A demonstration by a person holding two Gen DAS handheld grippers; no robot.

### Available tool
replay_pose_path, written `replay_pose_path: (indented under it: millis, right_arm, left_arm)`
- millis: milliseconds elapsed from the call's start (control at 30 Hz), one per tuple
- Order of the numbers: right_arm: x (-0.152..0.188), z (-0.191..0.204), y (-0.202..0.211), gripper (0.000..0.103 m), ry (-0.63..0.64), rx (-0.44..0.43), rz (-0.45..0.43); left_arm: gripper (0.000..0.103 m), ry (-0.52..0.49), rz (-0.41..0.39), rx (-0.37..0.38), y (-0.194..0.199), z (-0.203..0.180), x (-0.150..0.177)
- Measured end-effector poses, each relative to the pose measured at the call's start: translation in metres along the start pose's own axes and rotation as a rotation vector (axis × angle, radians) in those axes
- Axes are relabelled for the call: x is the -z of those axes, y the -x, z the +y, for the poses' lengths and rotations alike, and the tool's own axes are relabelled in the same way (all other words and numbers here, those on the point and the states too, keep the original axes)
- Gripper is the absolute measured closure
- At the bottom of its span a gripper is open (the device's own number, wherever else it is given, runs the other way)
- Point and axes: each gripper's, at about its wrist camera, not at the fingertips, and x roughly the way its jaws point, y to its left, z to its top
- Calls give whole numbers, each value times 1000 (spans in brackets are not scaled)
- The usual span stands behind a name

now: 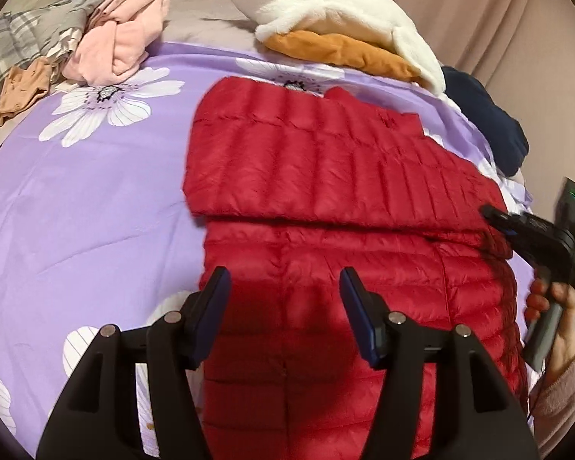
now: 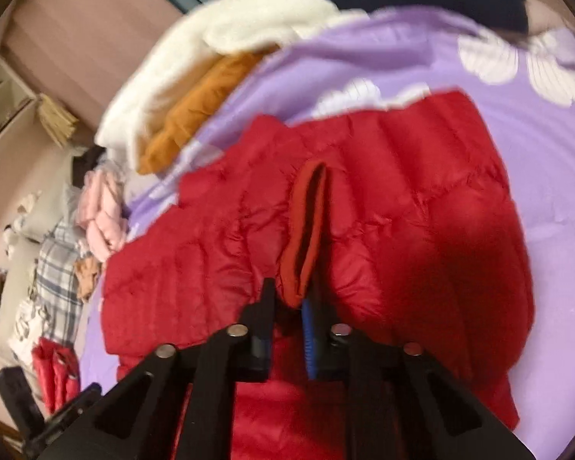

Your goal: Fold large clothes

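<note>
A red jacket [image 1: 326, 199] lies spread on a purple floral bedspread [image 1: 76, 211], one quilted part folded across the rest so that a fold edge runs from 9 to 3 o'clock through the middle of the left wrist view. The left gripper [image 1: 283, 306] hangs over the jacket's lower part at 6 o'clock, its jaws wide apart and holding nothing; whether the fingertips touch the fabric cannot be told.

At 3 o'clock in the same view the right gripper [image 1: 496, 216] reaches to the jacket's edge, a hand [image 1: 552, 306] wrapped round its grip. In the blurred right wrist view that gripper [image 2: 289, 295] has its jaws drawn close together, pinching a red ribbed cuff [image 2: 306, 230] that stands up from between them toward 12 o'clock, the rumpled jacket [image 2: 402, 211] around it.

Other clothes ring the bedspread. A white fleece [image 1: 326, 4] lies on an orange garment [image 1: 337, 50] at 1 o'clock, a navy garment [image 1: 487, 122] sits at 2 o'clock, and a pink garment [image 1: 122, 34] lies beside grey plaid cloth [image 1: 4, 46] at 10 to 11 o'clock. A tan rag [image 1: 23, 92] lies at 10 o'clock. A second red quilted piece [image 2: 55, 375] shows at 8 o'clock in the right wrist view.
</note>
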Motion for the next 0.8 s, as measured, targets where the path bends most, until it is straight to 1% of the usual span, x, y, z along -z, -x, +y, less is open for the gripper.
replay_pose_path:
  millis: [67,133,200,233,267,333,367,400,433,467,500,533,567,633,667,700,733,767,800]
  right_arm:
    - [4,3,20,92,15,-9,-34]
    - [12,-1,47,92,-1,-23,-58]
    - [17,-6,57,92,16,0,-50]
    - [19,-8,56,93,38,33,-30]
    - [20,-12,49,92,62,113,-6]
    - [19,-23,36,91,56,214,45]
    - [18,-27,34,85,35,208,64]
    - [17,-27,36,80,24,207,63]
    - [16,-23,42,75,38,217,42]
    - [15,-14,50,64,83,249,-3]
    - [14,-4,58,58,139,300,-57]
    - [14,4,64,58,181,331,-103]
    - [15,14,68,58,229,324,-145]
    - [14,22,66,58,271,268,-155]
    - [13,24,59,58,291,244,-137]
    - [13,24,51,58,304,234,-118]
    - [14,23,44,58,311,232,-98]
    - [16,19,34,58,310,252,-70]
    - [18,14,22,58,301,275,-37]
  left_arm:
    - [44,9,-14,9,2,2,-2]
    - [44,15,-25,13,2,2,-4]
    - [44,18,-15,13,-3,0,-6]
    - [44,21,-6,6,-9,0,-8]
    - [44,26,1,2,-13,-1,-10]
    - [44,34,5,2,-19,-3,-14]
    - [44,34,0,1,-20,-5,-18]
    - [44,27,-7,5,-20,-8,-21]
    - [44,17,-14,5,-20,-11,-24]
    - [44,1,-25,-2,-20,-15,-27]
    - [44,-18,-33,-10,-21,-19,-31]
    - [44,-41,-44,-25,-24,-25,-36]
    - [44,-53,-52,-34,-26,-28,-39]
    - [47,-84,-54,-47,-35,-36,-48]
    - [48,-90,-47,-52,-41,-37,-50]
    - [52,-96,-30,-62,-49,-38,-52]
    - [61,-102,7,-87,-63,-38,-52]
    - [61,-105,34,-105,-72,-37,-53]
    - [59,-110,66,-117,-83,-35,-51]
